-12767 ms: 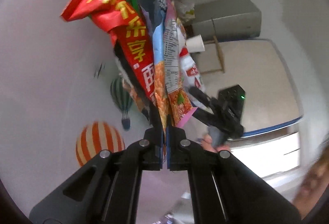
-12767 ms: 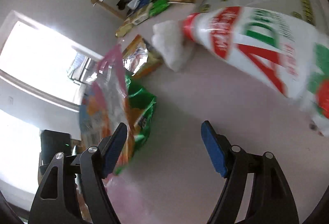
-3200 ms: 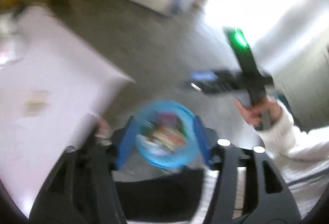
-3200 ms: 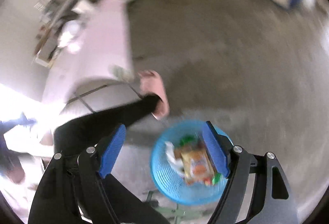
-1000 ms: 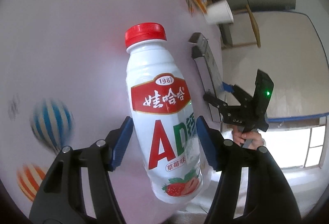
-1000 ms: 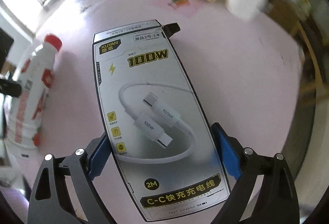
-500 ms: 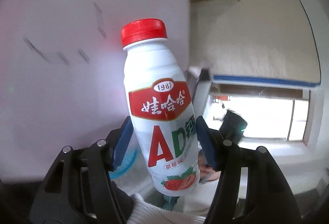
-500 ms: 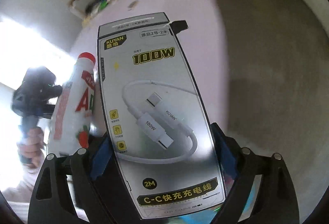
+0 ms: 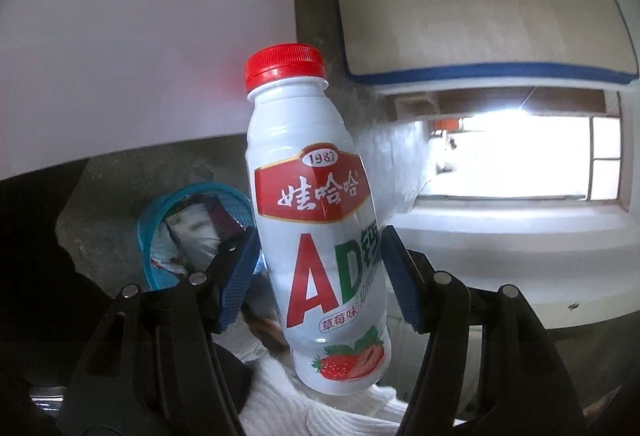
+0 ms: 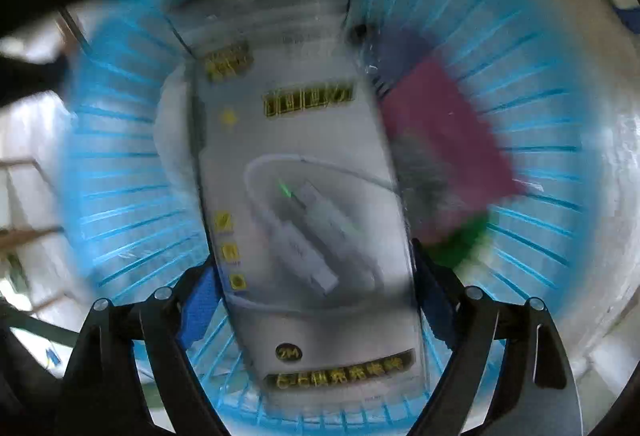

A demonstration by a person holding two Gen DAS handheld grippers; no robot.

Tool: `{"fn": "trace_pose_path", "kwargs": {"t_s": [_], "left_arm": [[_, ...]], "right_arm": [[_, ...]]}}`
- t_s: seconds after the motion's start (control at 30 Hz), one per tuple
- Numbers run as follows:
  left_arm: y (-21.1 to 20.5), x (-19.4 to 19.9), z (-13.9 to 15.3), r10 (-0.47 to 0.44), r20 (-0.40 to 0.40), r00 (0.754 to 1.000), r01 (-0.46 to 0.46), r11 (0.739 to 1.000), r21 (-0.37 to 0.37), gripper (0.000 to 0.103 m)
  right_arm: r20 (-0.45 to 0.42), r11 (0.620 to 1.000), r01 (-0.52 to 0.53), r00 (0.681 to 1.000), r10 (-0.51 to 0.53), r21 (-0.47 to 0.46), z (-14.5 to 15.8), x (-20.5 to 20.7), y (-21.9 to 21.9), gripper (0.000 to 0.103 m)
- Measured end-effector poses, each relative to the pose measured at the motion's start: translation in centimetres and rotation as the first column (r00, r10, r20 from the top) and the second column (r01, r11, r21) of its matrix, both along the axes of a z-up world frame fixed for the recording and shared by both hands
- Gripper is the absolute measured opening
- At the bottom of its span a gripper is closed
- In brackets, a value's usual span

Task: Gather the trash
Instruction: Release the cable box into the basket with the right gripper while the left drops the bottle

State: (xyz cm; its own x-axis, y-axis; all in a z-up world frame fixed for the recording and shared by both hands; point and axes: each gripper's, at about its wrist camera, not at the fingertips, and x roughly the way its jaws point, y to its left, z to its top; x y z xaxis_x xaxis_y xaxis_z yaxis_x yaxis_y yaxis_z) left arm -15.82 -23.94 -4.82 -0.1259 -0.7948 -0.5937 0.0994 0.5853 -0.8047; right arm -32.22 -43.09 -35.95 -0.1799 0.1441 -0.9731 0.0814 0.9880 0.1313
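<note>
My left gripper [image 9: 320, 272] is shut on a white drink bottle [image 9: 316, 220] with a red cap and a red and green label, held upright in the air. Behind it on the floor stands the blue trash basket [image 9: 156, 211] with wrappers inside. My right gripper [image 10: 316, 300] is shut on a grey cable package [image 10: 304, 195] with yellow print, held right over the mouth of the blue basket [image 10: 120, 171]. Pink and green wrappers [image 10: 448, 155] lie in the basket under the package. The right wrist view is blurred.
The pink tablecloth with an airplane print [image 9: 132, 35] fills the upper left of the left wrist view. A concrete floor [image 9: 120, 175], a bright window [image 9: 520, 151] and a wall with a blue stripe [image 9: 480, 71] lie beyond. A white sleeve [image 9: 300, 404] shows below the bottle.
Both grippers have swung away from the table toward the floor. The right gripper with the cable package has dropped over the blue basket. The bottle stays held in the left gripper.
</note>
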Motion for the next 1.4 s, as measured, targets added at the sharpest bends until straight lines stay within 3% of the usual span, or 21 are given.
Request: {"fn": "trace_pose_path", "kwargs": {"t_s": [0.07,0.13,0.23,0.33,0.47,0.53,0.6,0.67,0.7,0.73,0.83,0.9,0.93,0.97,1.03,1.1,1.17,1.23,1.3,1.33,1.4], "left_arm": [[-1.0,-0.3,-0.1,-0.03,0.02,0.999,0.029,0.999,0.032,0.059],[-2.1,-0.3,-0.3,-0.056,0.03,0.998,0.054,0.996,0.065,0.059],[-3.0,-1.1,-0.6,-0.09,0.032,0.995,0.087,0.992,0.088,0.059],[-4.3,-1.5,-0.3,-0.137,0.074,0.988,0.127,0.984,0.129,0.059],[-5.6,-3.0,-0.2,-0.196,0.084,0.977,0.182,0.971,0.153,0.059],[-6.6,-4.1,-0.8,-0.243,0.086,0.966,0.22,0.952,0.211,0.059],[-7.5,-5.2,-2.4,-0.281,0.043,0.959,0.26,0.929,0.263,0.059],[-8.6,-6.3,-4.7,-0.31,-0.029,0.95,0.305,0.907,0.291,0.059],[-9.1,-6.7,-6.2,-0.309,-0.076,0.948,0.317,0.899,0.303,0.059],[-9.7,-6.9,-7.6,-0.309,-0.117,0.944,0.33,0.89,0.316,0.059],[-12.4,-7.6,-12.7,-0.287,-0.214,0.934,0.349,0.861,0.371,0.059],[-13.9,-7.6,-16.2,-0.243,-0.264,0.933,0.333,0.859,0.389,0.062],[-14.6,-7.6,-17.8,-0.218,-0.3,0.929,0.33,0.856,0.398,0.072],[-15.1,-8.0,-19.2,-0.193,-0.334,0.923,0.325,0.855,0.404,0.075],[-15.2,-8.2,-19.3,-0.148,-0.338,0.93,0.283,0.872,0.398,0.078],[-15.6,-8.7,-17.7,-0.184,-0.294,0.938,0.294,0.872,0.392,0.08],[-15.8,-8.9,-15.4,-0.258,-0.217,0.941,0.327,0.854,0.404,0.08],[-15.6,-9.5,-11.5,-0.367,-0.073,0.927,0.362,0.829,0.427,0.08],[-14.8,-9.9,-7.8,-0.436,0.102,0.894,0.34,0.81,0.479,0.08],[-14.0,-10.6,-5.5,-0.455,0.223,0.862,0.294,0.808,0.51,0.081],[-12.8,-11.4,-2.7,-0.473,0.361,0.804,0.241,0.813,0.531,0.084]], "right_arm": [[-0.093,0.998,0.055,0.994,-0.052,0.026,-3.8,0.6,-0.5,0.082],[-0.133,0.985,0.169,0.978,-0.162,0.046,-5.1,1.4,-1.8,0.082],[-0.159,0.989,0.139,0.978,-0.131,0.041,-5.6,2.3,-1.8,0.083],[-0.12,0.996,0.085,0.989,-0.081,0.021,-4.2,2.8,-0.3,0.085],[-0.039,0.978,0.181,0.983,-0.178,0.099,-0.7,2.2,-2.1,0.088],[0.003,0.953,0.243,0.969,-0.248,0.18,2.4,0.9,-4.2,0.088],[0.077,0.93,0.324,0.937,-0.341,0.176,5.7,-0.7,-6.3,0.089],[0.163,0.876,0.446,0.865,-0.475,0.184,9.0,-3.9,-9.6,0.094],[0.198,0.816,0.536,0.794,-0.574,0.216,10.7,-5.9,-11.9,0.094],[0.203,0.776,0.583,0.751,-0.628,0.242,11.6,-7.1,-13.4,0.094],[0.229,0.711,0.65,0.675,-0.702,0.268,13.5,-8.7,-16.4,0.094],[0.287,0.724,0.649,0.665,-0.69,0.237,15.8,-10.0,-17.9,0.094],[0.299,0.731,0.643,0.668,-0.681,0.228,16.3,-10.1,-18.7,0.094],[0.313,0.742,0.633,0.675,-0.668,0.221,16.8,-10.0,-18.6,0.094],[0.317,0.75,0.621,0.68,-0.661,0.228,17.6,-9.7,-18.9,0.094],[0.327,0.759,0.609,0.686,-0.65,0.232,18.7,-8.8,-17.9,0.094],[0.352,0.763,0.594,0.677,-0.646,0.256,20.3,-8.1,-17.3,0.094],[0.37,0.757,0.592,0.661,-0.653,0.277,21.9,-8.0,-17.1,0.094],[0.384,0.736,0.606,0.63,-0.675,0.302,22.7,-7.7,-15.4,0.094],[0.392,0.729,0.612,0.617,-0.683,0.306,23.0,-7.8,-14.4,0.094],[0.422,0.73,0.617,0.601,-0.679,0.295,23.9,-7.7,-12.4,0.094]]}}
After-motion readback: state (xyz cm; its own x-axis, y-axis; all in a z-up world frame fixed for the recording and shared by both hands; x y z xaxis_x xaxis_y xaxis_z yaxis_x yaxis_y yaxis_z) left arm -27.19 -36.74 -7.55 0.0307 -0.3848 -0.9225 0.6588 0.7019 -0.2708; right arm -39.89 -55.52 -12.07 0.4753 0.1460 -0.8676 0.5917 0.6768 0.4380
